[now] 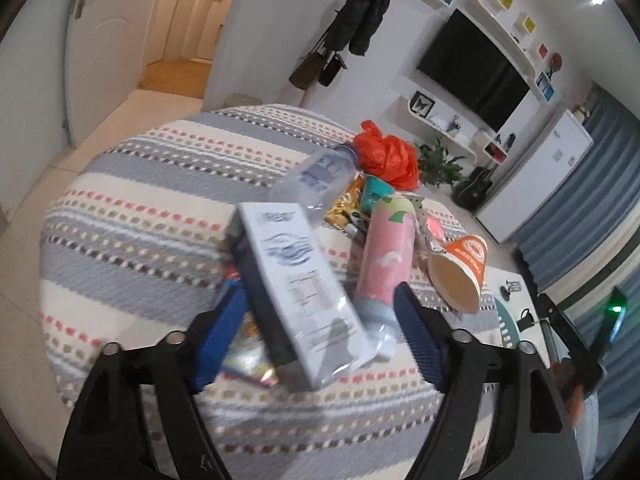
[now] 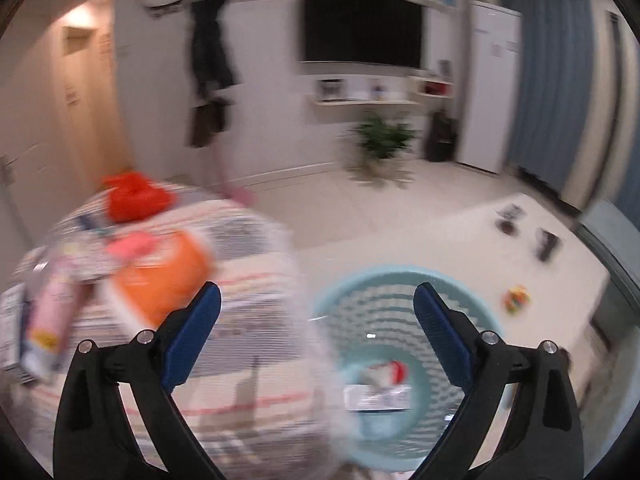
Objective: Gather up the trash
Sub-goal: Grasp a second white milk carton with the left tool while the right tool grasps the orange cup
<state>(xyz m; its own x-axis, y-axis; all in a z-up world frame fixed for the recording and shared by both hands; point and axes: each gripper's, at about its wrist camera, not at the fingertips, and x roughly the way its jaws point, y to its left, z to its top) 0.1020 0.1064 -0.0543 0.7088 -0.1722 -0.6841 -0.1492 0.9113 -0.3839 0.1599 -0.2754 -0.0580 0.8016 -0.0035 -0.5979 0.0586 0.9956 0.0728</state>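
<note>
1. On our left, the left gripper (image 1: 320, 312) hangs over the striped tablecloth (image 1: 152, 208) with its jaws spread wide; between them, and somewhat beyond the tips, lies a white and dark carton (image 1: 296, 292), tilted and resting on other litter; nothing is held yet.
2. Just to the carton's right lies a pink tube (image 1: 386, 256), and farther back a clear plastic bottle (image 1: 320, 176); a red plastic bag (image 1: 386, 156) sits behind them, and an orange paper cup (image 1: 464, 264) lies on its side at the right of the heap.
3. We judge the step in hand to be the pick of the carton; the next move calls for bringing the jaws down astride its narrow width and closing them, without dragging the tube along.
4. Farther right, the right gripper (image 2: 316, 308) is open as wide and holds nothing; the view is blurred, so fine detail is lost.
5. Below it, beside the table, stands the light blue basket (image 2: 460, 300) with some wrappers (image 2: 380, 392) already at its bottom; it seems the drop point, and much trash remains on the cloth.
</note>
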